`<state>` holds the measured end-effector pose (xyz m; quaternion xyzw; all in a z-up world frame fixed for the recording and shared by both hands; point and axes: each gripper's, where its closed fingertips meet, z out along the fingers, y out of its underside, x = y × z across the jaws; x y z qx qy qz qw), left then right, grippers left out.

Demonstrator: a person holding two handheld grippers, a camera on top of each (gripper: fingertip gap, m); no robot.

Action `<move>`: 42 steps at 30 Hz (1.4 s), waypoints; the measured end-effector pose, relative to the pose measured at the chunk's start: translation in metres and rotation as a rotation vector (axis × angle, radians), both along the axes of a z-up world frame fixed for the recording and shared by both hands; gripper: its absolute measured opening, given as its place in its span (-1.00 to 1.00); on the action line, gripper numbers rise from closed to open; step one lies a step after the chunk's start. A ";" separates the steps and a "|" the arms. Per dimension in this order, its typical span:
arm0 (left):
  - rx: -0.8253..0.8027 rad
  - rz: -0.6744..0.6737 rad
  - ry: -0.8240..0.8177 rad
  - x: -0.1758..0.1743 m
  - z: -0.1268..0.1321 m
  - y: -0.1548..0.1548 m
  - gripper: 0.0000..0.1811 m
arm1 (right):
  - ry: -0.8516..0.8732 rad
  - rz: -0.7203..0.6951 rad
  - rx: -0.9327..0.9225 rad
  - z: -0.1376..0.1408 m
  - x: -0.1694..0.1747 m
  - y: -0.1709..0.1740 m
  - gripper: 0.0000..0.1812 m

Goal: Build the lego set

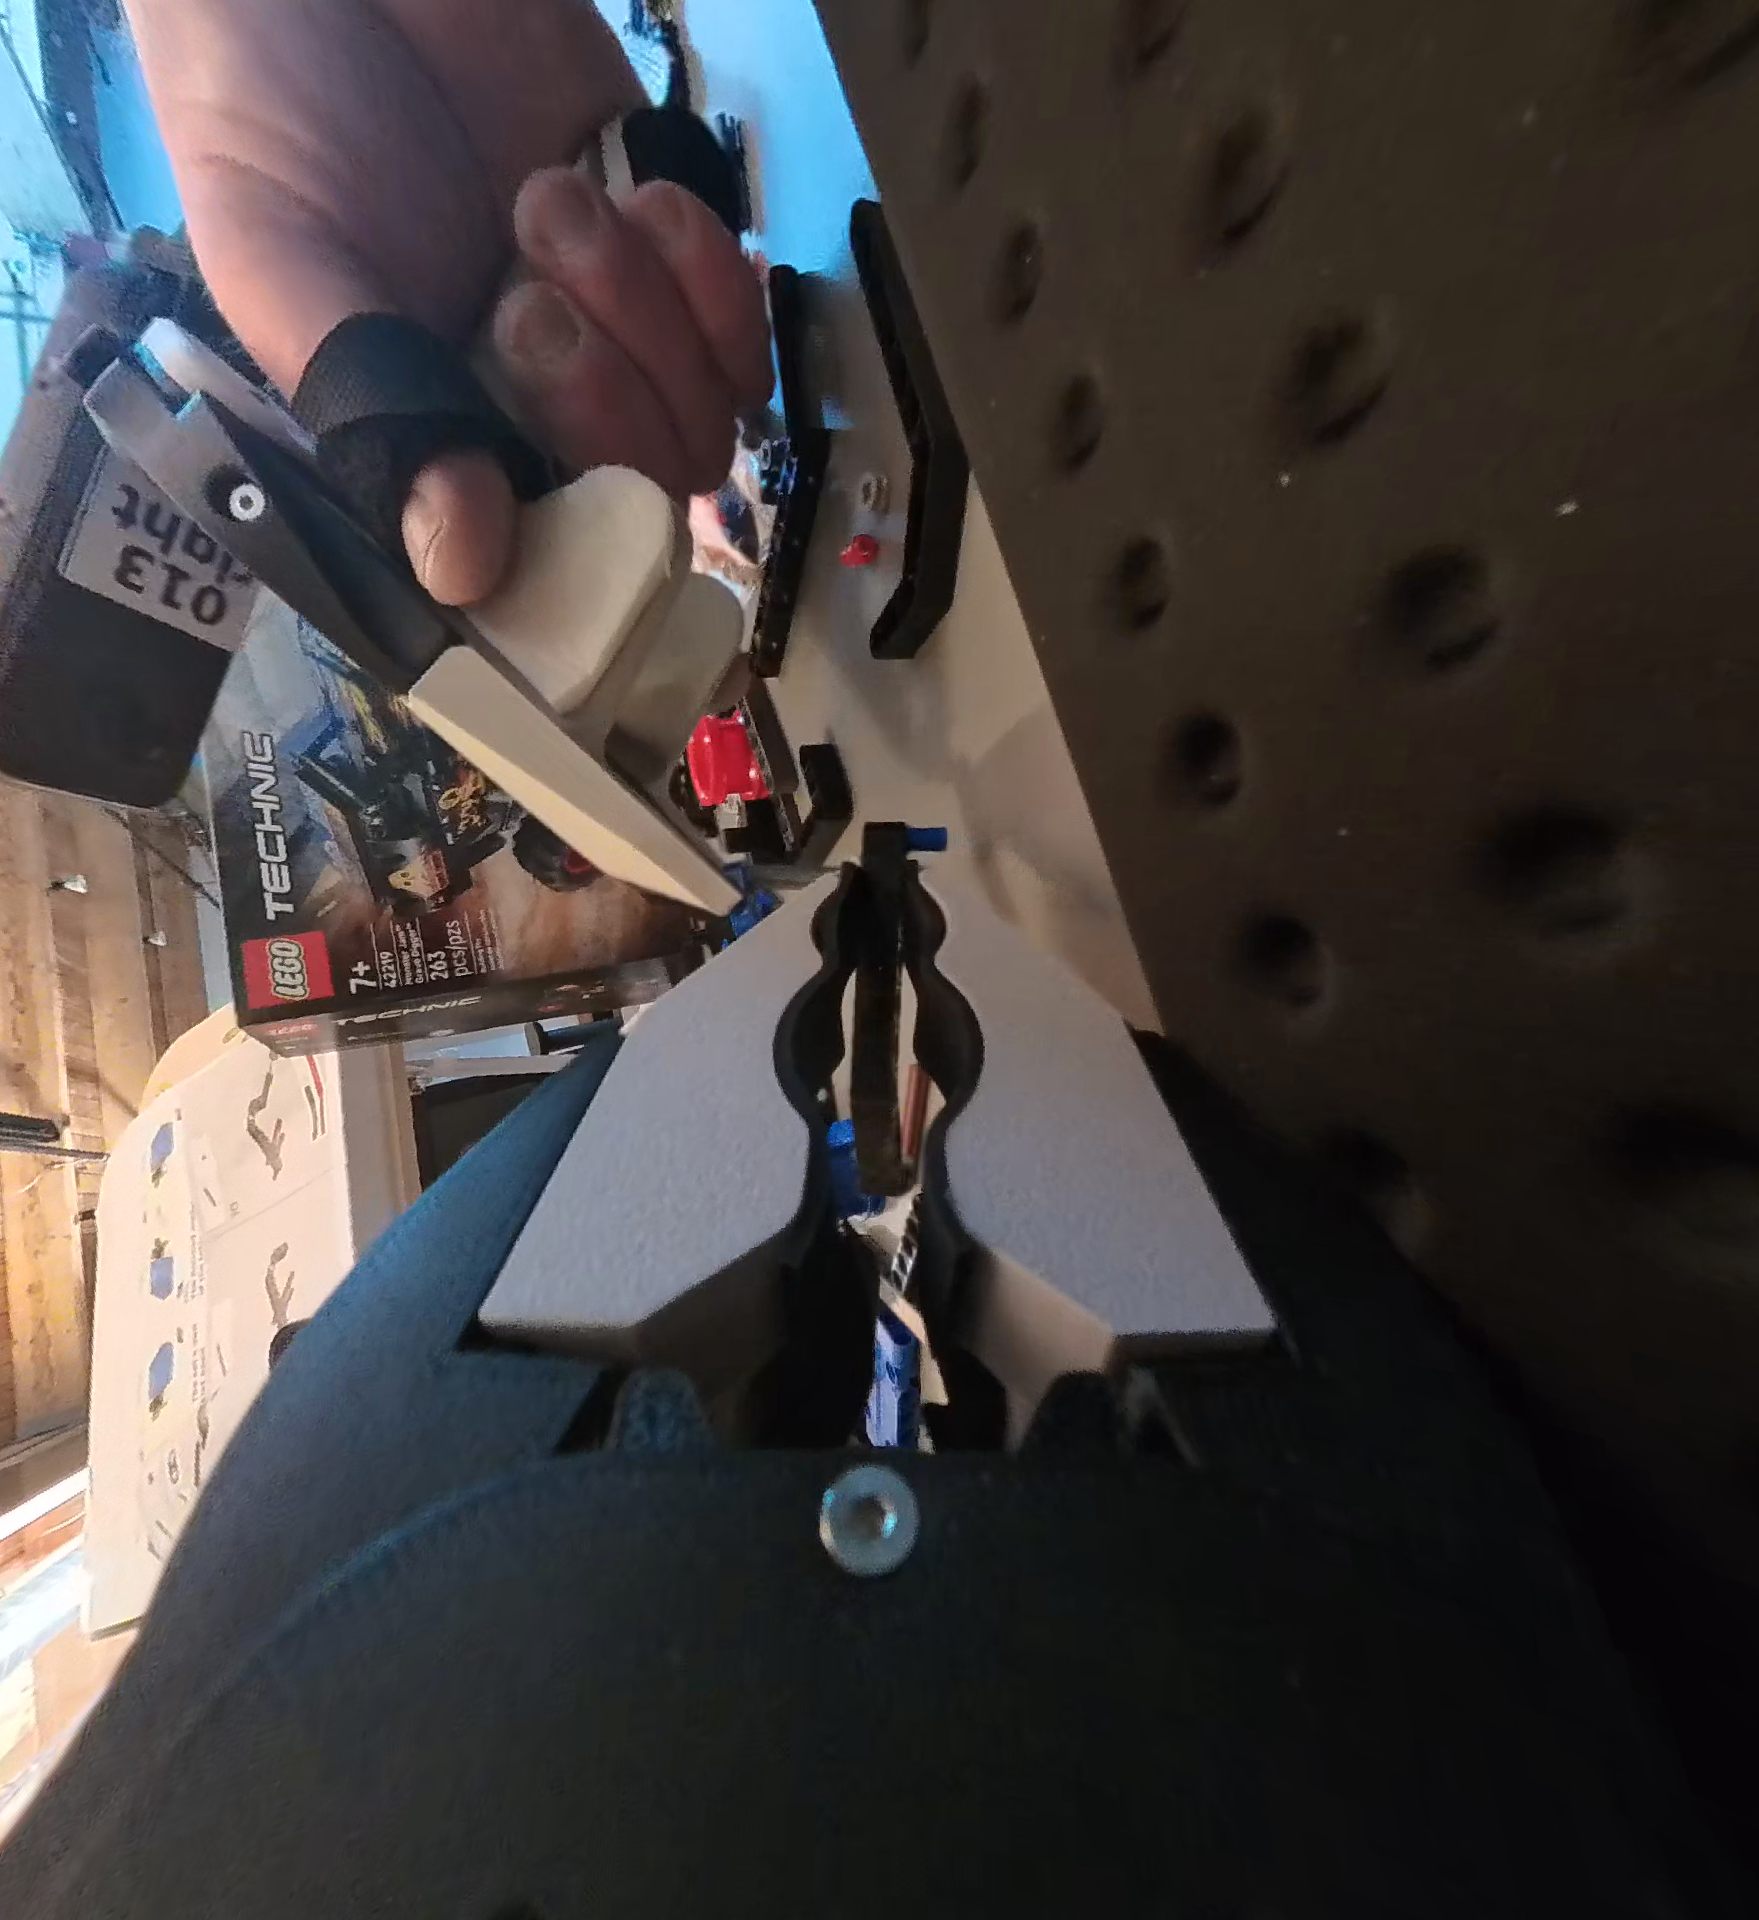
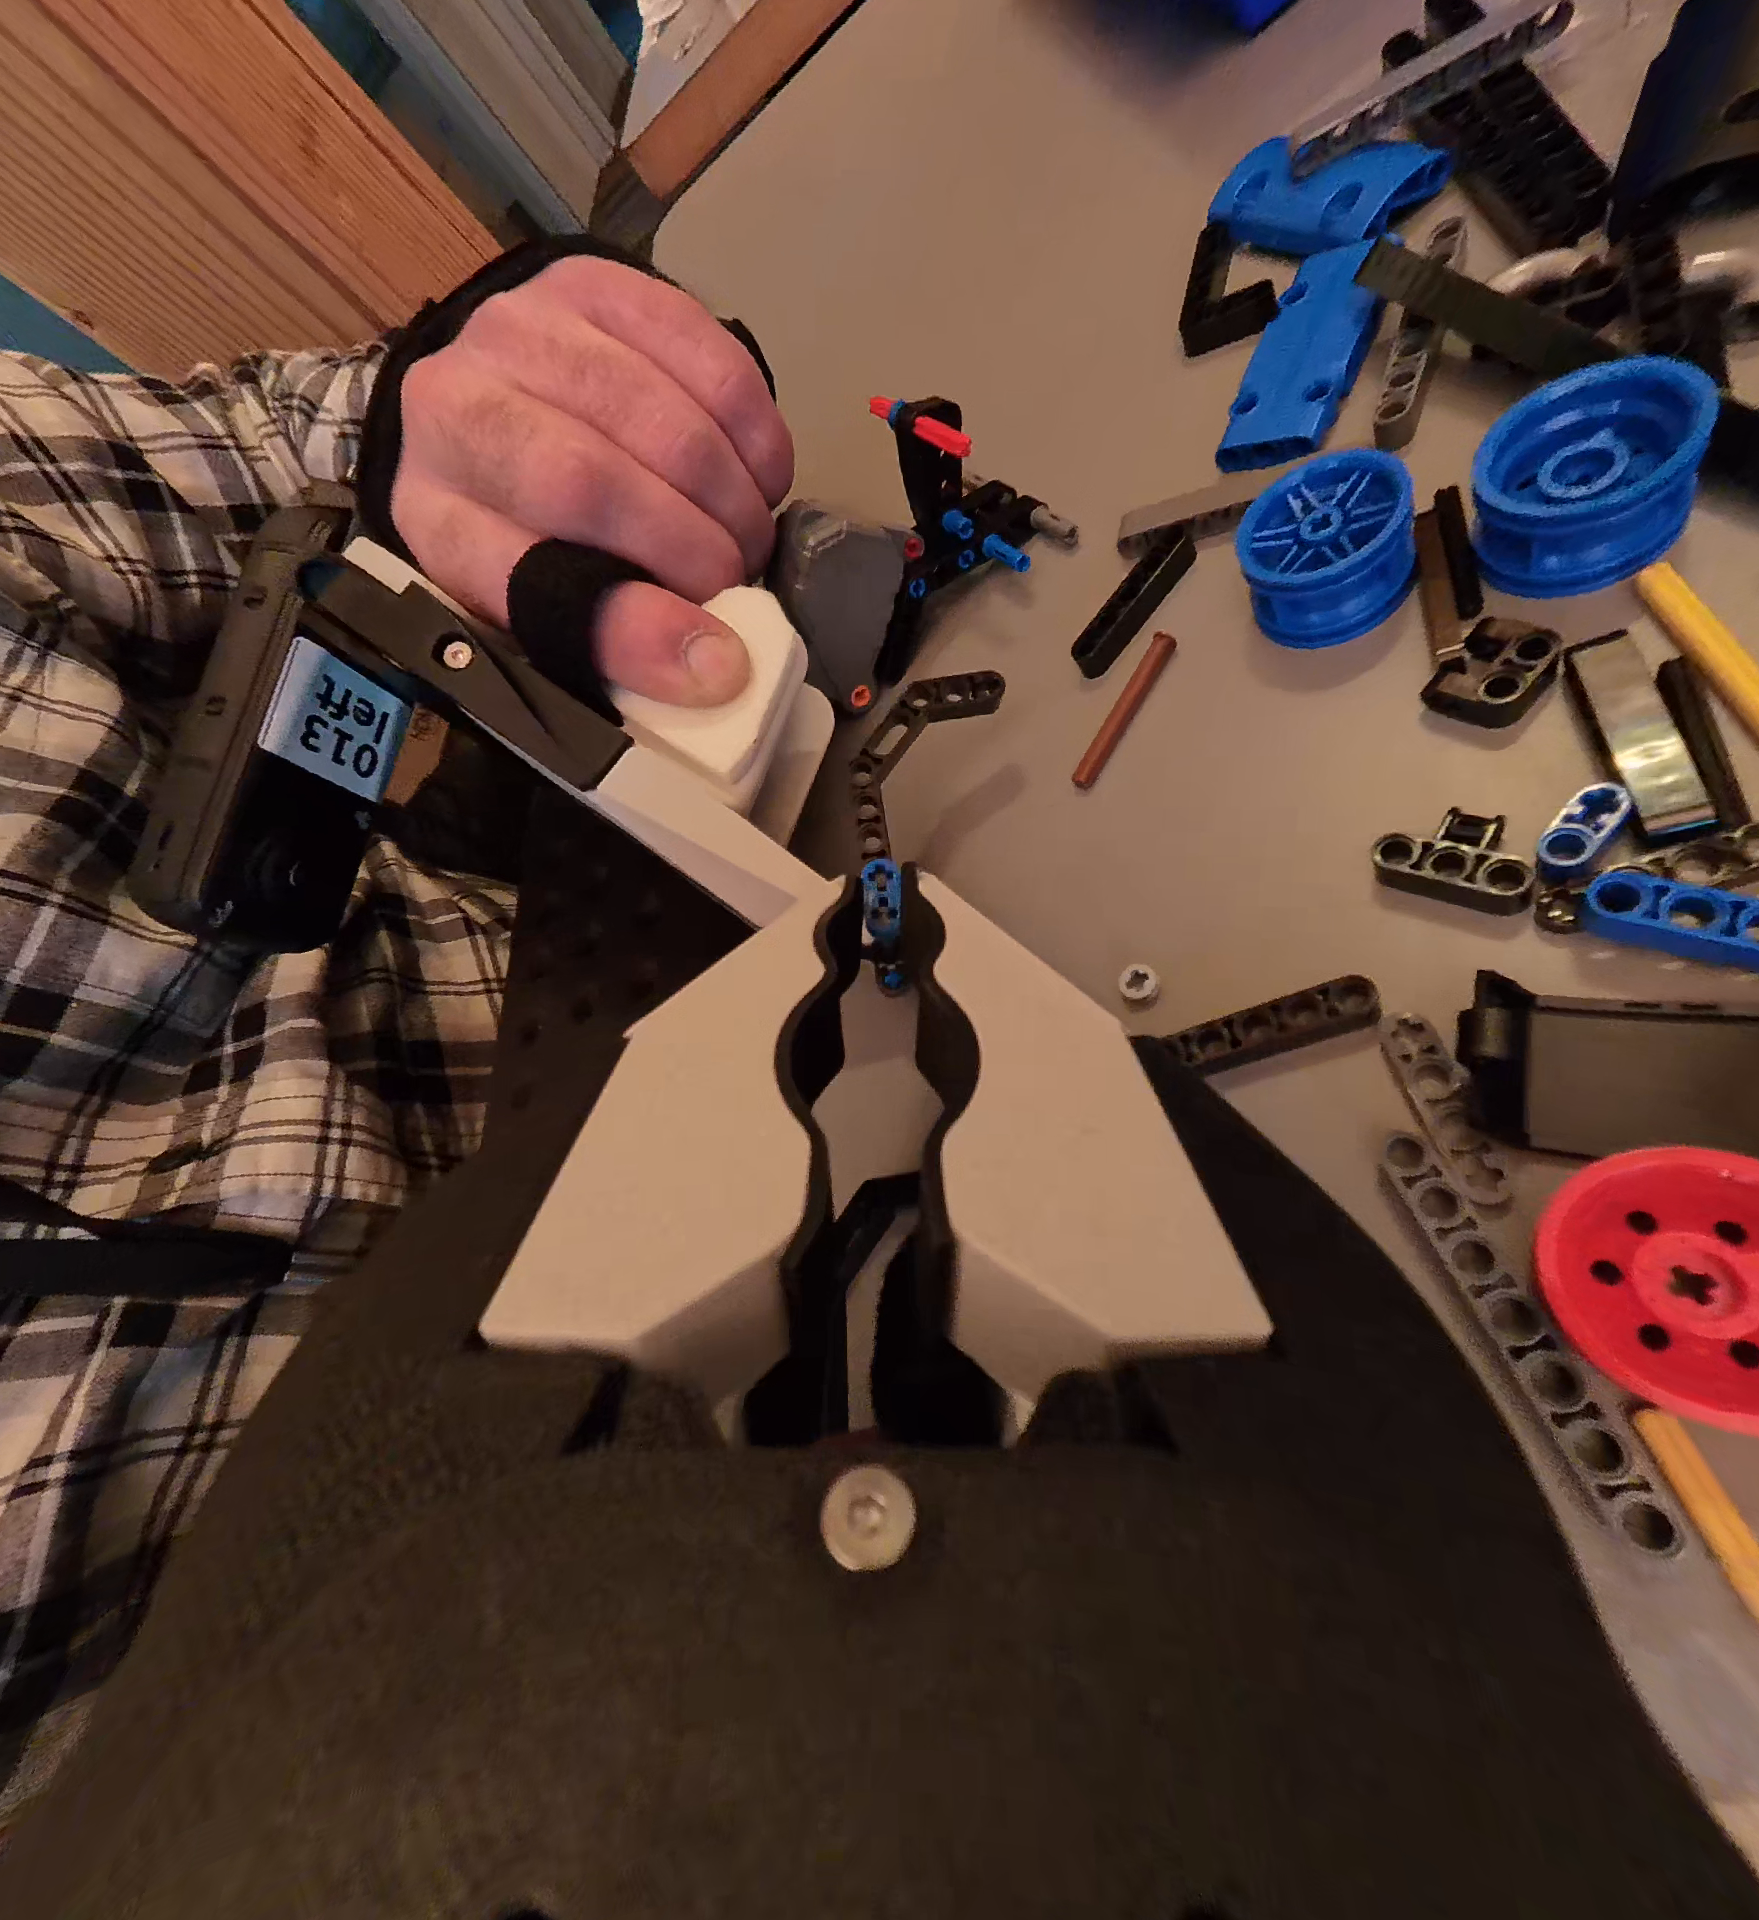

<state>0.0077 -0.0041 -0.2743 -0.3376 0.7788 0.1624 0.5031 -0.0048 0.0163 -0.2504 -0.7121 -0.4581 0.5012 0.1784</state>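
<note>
Gripping a small blue connector (image 2: pixel 882 902) at its tips, our right tool (image 2: pixel 880 914) is pinched on the piece, whose long axis runs straight ahead along the fingers. Our left tool (image 1: pixel 880 883) pinches a black beam (image 1: pixel 883 997), also lying lengthwise between its fingers and pointing forward, with a blue pin at its far end. In the right wrist view, the left hand (image 2: pixel 584 468) holds that tool just beyond our tips, a black and grey assembly (image 2: pixel 916 540) rising past it. Loose parts lie on the grey bench (image 2: pixel 1010 260): two blue wheels (image 2: pixel 1322 545), a red wheel (image 2: pixel 1696 1288), black and grey beams.
</note>
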 end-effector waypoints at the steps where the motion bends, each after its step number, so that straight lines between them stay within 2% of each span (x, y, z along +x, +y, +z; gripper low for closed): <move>1: 0.002 0.003 -0.006 0.000 0.001 0.001 -0.95 | 0.003 -0.005 0.008 0.001 0.000 0.001 -0.94; 25: 0.017 0.036 -0.083 -0.001 0.015 0.006 -0.96 | 0.105 -0.093 0.030 0.015 0.000 0.005 -0.94; 38: 0.042 0.047 -0.057 -0.002 0.012 0.008 -0.96 | 0.073 -0.078 0.009 0.011 0.002 0.003 -0.94; 42: 0.037 0.046 -0.070 0.000 0.014 0.008 -0.96 | 0.017 -0.050 0.000 -0.001 0.000 -0.005 -0.94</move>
